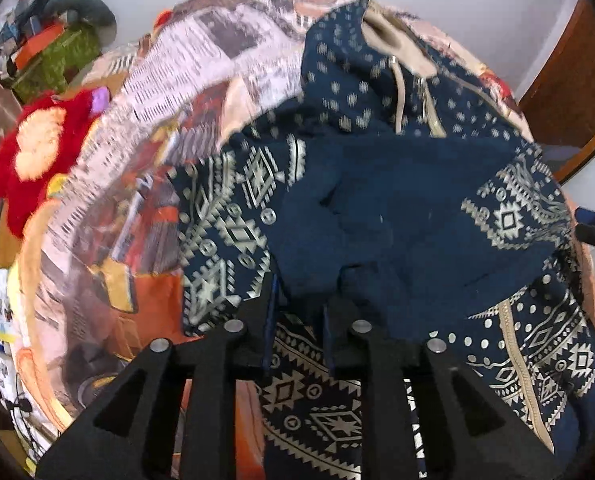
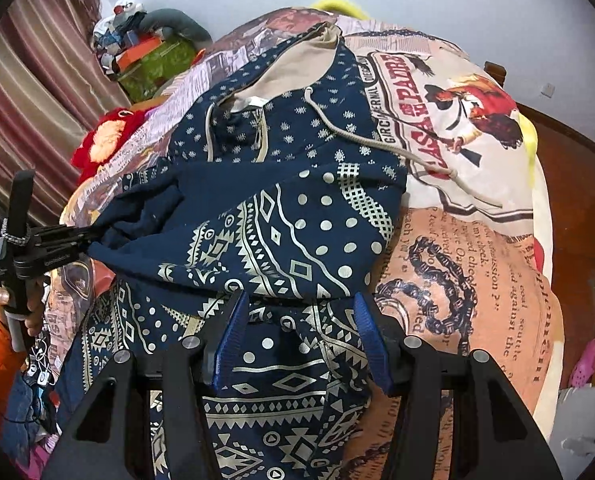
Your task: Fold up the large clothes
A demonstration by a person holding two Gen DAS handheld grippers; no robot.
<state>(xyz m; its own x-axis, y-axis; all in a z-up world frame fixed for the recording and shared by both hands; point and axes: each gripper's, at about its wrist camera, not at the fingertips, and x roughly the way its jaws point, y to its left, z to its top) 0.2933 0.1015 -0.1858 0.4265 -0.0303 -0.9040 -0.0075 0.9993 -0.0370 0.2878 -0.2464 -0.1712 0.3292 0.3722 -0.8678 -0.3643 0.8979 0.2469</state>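
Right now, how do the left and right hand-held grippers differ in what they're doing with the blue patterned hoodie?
The left hand-held gripper is pinched on a bunch of the hoodie's plain navy fabric; the right hand-held gripper has its jaws wide apart and holds nothing. The left meets the hoodie at its side edge; the right points over the patterned front, at a folded edge. Both are at the same hoodie, which lies on the printed bedspread.

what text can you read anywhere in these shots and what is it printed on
"CASA PADRE", roughly, in large red rotated letters on the printed bedspread; the first word is partly covered.
"CIRCUMFERMAL", uncertain, in the dark ring beside it.
Partial words, "my cheek", "seattle", "and against the", in the orange panel's paragraph.
Left wrist view: bedspread newsprint too blurred to read.
Navy hoodie: patterns only, no text.
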